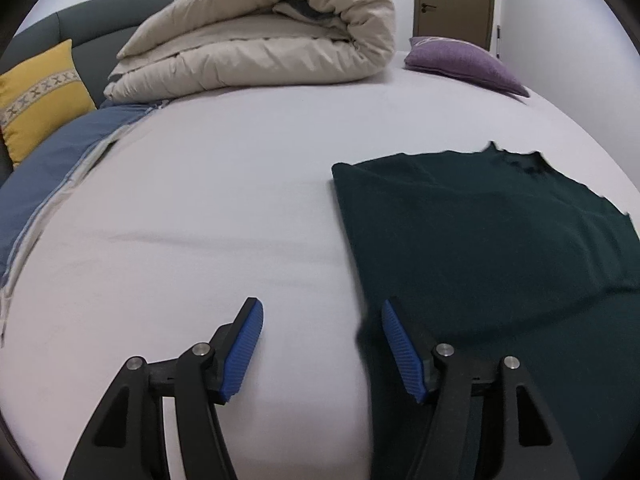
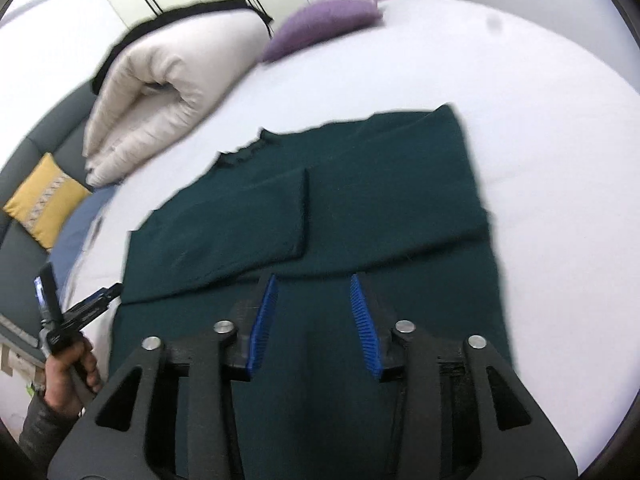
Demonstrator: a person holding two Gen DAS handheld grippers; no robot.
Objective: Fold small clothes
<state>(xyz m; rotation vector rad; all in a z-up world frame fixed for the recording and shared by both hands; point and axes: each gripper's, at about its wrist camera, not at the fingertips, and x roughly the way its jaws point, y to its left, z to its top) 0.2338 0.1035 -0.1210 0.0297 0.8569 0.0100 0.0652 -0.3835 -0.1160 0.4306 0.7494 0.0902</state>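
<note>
Sleeves folded in; both my left gripper [image 1: 322,312] and right gripper [image 2: 314,284] gape empty above the dark green sweater [image 2: 360,200]; next, I'd grip its near hem.

left gripper [image 1: 322,312]: matte black plastic arms with triangular cut-outs, round silver pivot pins at the joints
left gripper pads [image 1: 244,354]: bright blue, ribbed, long and slim on black backing
right gripper [image 2: 314,284]: same build, black linkage arms, four silver pins across the front
right gripper pads [image 2: 366,328]: blue, finely ridged
left hand [image 2: 70,364]: wrapped round a black handle
sleeve [image 2: 38,426]: dark grey, quilted, puffy jacket cuff
</note>
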